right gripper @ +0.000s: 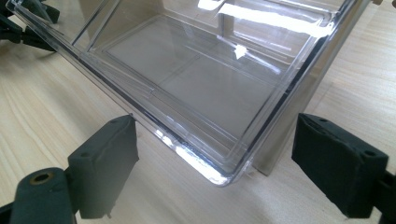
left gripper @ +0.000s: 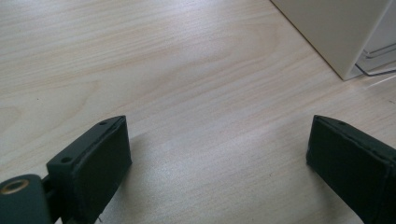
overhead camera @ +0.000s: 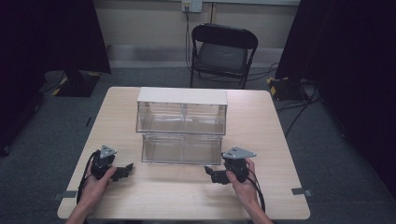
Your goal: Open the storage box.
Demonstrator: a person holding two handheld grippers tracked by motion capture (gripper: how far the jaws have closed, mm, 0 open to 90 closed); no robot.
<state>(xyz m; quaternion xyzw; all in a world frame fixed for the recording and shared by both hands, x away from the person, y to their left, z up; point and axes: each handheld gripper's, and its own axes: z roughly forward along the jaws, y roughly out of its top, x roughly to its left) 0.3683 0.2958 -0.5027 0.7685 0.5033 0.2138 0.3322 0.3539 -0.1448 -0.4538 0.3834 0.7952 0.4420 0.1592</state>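
- Resting on the surface (overhead camera: 261,135), the clear drawer (overhead camera: 182,148) projects from the cabinet (overhead camera: 182,96), long axis crosswise.
- Right tongs (overhead camera: 210,173): spread, at the drawer's near right corner, nearer.
- Left tongs (overhead camera: 127,169): spread, left of the drawer, apart.

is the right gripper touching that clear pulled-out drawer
Apart. In the right gripper view, the right gripper has open jaws, with bare table between them and the clear drawer corner.

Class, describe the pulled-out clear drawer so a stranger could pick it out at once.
Start at the wooden table and find the white-topped cabinet at its middle. The clear drawer is the lower one, drawn out toward the person between the two tools; unlike the drawers above, it juts past the cabinet's front.
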